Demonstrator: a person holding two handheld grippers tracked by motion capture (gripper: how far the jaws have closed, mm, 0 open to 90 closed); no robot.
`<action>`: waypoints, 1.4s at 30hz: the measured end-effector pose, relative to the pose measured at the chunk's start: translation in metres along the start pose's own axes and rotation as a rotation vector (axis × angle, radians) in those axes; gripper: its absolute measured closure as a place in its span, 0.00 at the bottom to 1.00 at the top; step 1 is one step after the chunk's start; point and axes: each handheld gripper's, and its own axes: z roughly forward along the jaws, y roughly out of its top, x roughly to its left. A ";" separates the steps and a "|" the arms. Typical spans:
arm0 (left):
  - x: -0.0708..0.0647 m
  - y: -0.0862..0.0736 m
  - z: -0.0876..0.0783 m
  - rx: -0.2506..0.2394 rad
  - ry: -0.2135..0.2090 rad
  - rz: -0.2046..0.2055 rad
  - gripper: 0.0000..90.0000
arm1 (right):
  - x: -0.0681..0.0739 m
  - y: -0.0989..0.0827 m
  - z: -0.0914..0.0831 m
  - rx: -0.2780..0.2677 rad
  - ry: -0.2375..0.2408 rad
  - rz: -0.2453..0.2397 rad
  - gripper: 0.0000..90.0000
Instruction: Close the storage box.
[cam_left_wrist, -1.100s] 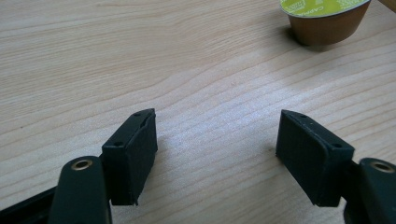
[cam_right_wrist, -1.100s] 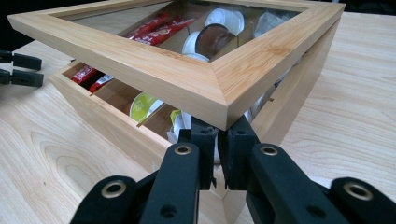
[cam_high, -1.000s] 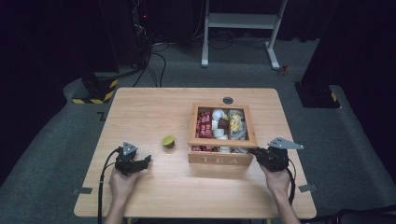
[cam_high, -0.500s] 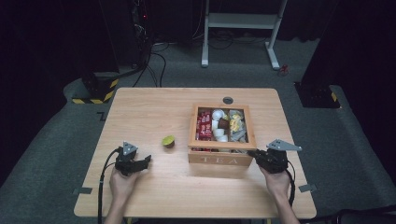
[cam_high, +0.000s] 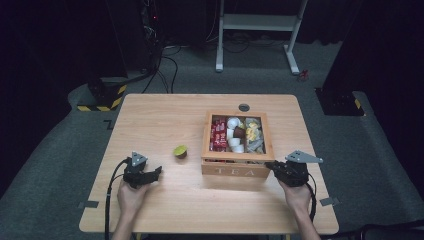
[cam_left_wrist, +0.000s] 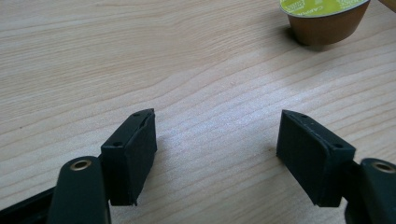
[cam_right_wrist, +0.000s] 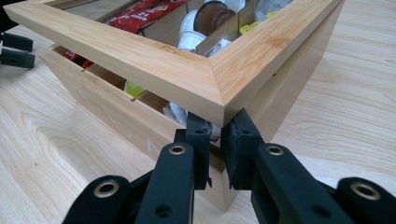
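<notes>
The right tool (cam_right_wrist: 215, 140), jaws nearly together under the near corner of the rigid, light-looking glass-windowed lid of the wooden tea box (cam_high: 235, 167) mid-surface, seems best placed there to lift, while the left tool (cam_left_wrist: 217, 149) rests wide apart.

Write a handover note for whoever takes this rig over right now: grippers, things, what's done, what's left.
Left gripper: open, holding nothing, low over bare table; the green-lidded capsule stands ahead of it, untouched.
Right gripper: jaws nearly closed at the near right corner of the tea box, just under the lid frame; whether they grip it cannot be told.
Done: lid frame sits raised off the box at that corner, a gap showing beneath.
Left, probably: lift the lid fully, then put the capsule in with the others.
</notes>
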 end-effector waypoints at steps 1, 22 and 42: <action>0.000 0.000 0.000 0.000 0.000 0.000 0.32 | 0.000 -0.001 -0.001 -0.001 0.001 -0.008 0.91; 0.000 0.000 0.000 0.000 0.000 0.000 0.32 | 0.001 -0.006 -0.009 -0.004 0.000 -0.005 0.87; 0.000 0.000 0.000 0.000 0.002 0.002 0.32 | -0.003 -0.014 -0.025 -0.030 0.010 0.016 0.84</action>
